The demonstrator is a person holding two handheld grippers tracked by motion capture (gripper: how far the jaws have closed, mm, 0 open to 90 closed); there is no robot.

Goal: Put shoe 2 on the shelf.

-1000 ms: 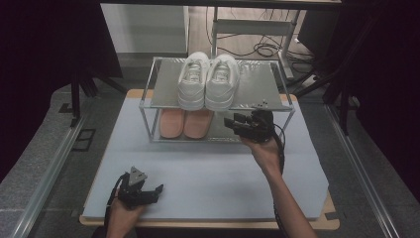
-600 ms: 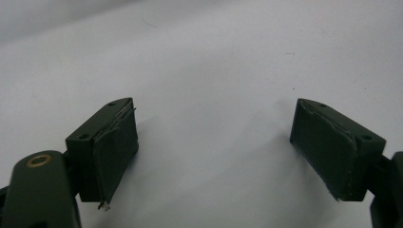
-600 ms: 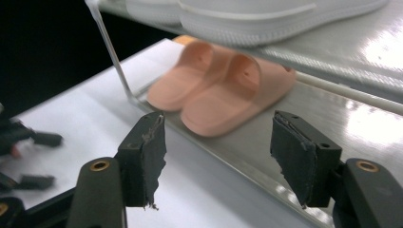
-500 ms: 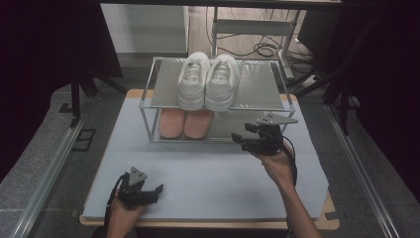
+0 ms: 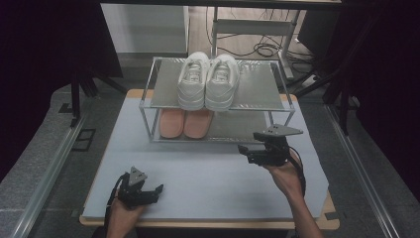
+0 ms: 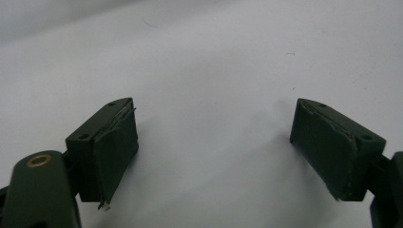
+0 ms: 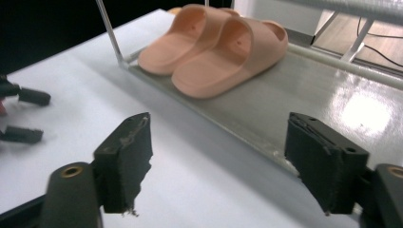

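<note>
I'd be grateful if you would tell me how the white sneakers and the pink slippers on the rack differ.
The white sneakers stand on the rack's top shelf; the pink slippers lie on the bottom shelf. The sneakers are closed and laced, while the slippers are open slides with one broad strap. The sneakers look taller and bulkier, the slippers flatter. Both pairs sit side by side, left of the middle of their shelves.

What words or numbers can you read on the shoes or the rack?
None can be read.
white sneakers: no legible word or logo.
pink slippers: plain, no print.
metal rack: no label.
left gripper and right gripper: no markings.
</note>
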